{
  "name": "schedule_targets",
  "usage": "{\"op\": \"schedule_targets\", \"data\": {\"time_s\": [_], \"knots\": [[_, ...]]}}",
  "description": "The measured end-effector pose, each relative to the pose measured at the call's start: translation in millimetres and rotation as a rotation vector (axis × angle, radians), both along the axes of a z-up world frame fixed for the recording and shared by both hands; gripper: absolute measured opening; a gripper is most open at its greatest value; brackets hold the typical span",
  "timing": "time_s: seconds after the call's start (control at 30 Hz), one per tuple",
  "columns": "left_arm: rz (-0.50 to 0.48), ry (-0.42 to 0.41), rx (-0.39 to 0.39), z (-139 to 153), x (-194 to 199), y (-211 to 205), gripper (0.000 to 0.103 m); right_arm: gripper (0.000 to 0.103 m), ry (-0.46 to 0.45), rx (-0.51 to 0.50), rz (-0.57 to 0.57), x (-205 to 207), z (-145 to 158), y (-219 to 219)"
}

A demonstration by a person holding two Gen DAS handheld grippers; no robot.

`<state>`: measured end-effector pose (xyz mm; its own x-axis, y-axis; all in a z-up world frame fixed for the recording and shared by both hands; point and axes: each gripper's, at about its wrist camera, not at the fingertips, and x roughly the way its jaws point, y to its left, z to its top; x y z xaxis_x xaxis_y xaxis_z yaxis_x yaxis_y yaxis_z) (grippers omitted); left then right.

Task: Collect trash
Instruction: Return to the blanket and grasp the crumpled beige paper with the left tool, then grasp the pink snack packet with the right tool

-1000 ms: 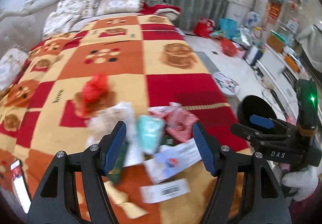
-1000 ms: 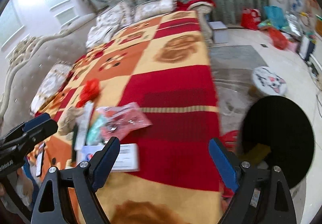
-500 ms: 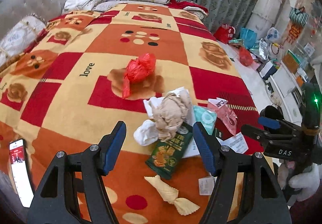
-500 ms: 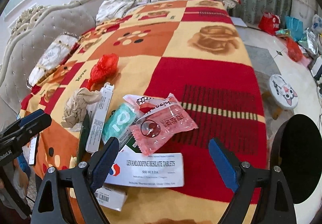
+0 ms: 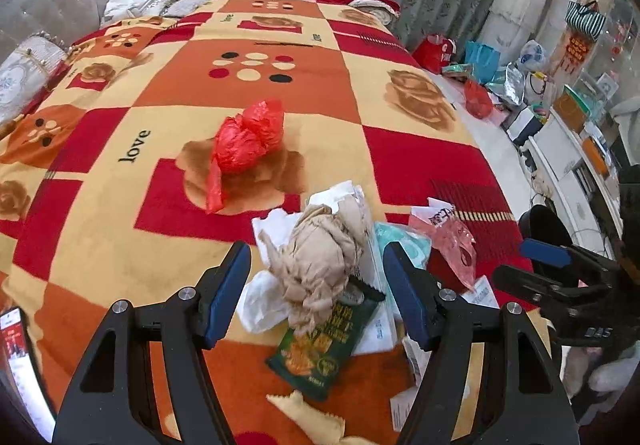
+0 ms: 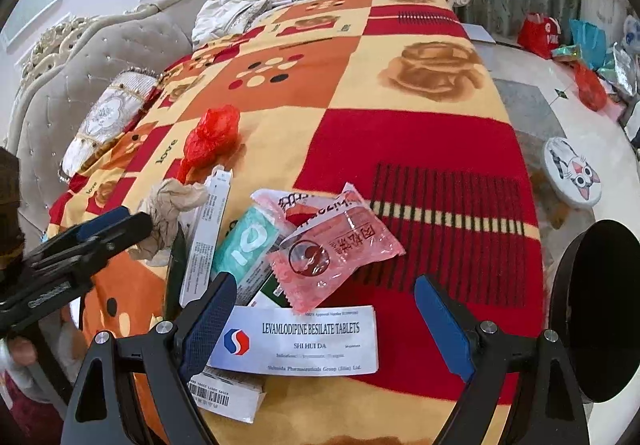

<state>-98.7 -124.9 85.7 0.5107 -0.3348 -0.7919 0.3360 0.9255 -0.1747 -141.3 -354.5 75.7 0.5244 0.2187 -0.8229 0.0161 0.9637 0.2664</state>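
Left gripper jaws apart, empty; crumpled beige paper lies between and just beyond them, centre frame; right gripper wide apart over tablet box.

The white pill box near the front of the bed said "LEVAMLODIPINE BESILATE TABLETS" in big letters, and "SHI HUI DA" under that. Its lowest line read something like "Pharmaceutical Group (Jilin) Ltd." (the first word was too small to read). The blanket had the word "love" on a yellow square, and the same word showed twice more in the right wrist view. The black tool at the right edge of the left wrist view had "DAS" on it. The pink wrapper had red Chinese writing. A small white box had a bar code, with numbers too tiny to read.
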Motion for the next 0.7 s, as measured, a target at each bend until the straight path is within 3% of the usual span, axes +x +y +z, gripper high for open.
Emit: {"op": "schedule_targets", "data": {"time_s": [0.03,0.07,0.1,0.13,0.33,0.5,0.7], "knots": [[-0.006,0.011,-0.006,-3,3,-1,0.067,0.089,0.004,0.003,-0.004,1,-1,-2],[-0.013,0.02,-0.016,-6,5,-1,0.058,0.089,0.007,0.003,-0.005,2,-2,-2],[-0.019,0.03,-0.03,-8,7,-1,0.049,0.089,0.012,0.0,-0.006,3,-3,-3],[-0.023,0.046,-0.034,-9,9,0,0.032,0.089,0.023,-0.01,-0.008,4,-5,-3],[0.0,0.022,-0.098,8,5,21,0.03,0.089,0.063,-0.065,-0.074,10,-14,-20],[0.042,-0.023,-0.128,28,2,42,0.03,0.089,0.101,0.09,-0.128,18,-23,-38],[0.063,-0.032,-0.139,30,-2,51,0.03,0.089,0.143,0.169,-0.15,34,-32,-26]]}}
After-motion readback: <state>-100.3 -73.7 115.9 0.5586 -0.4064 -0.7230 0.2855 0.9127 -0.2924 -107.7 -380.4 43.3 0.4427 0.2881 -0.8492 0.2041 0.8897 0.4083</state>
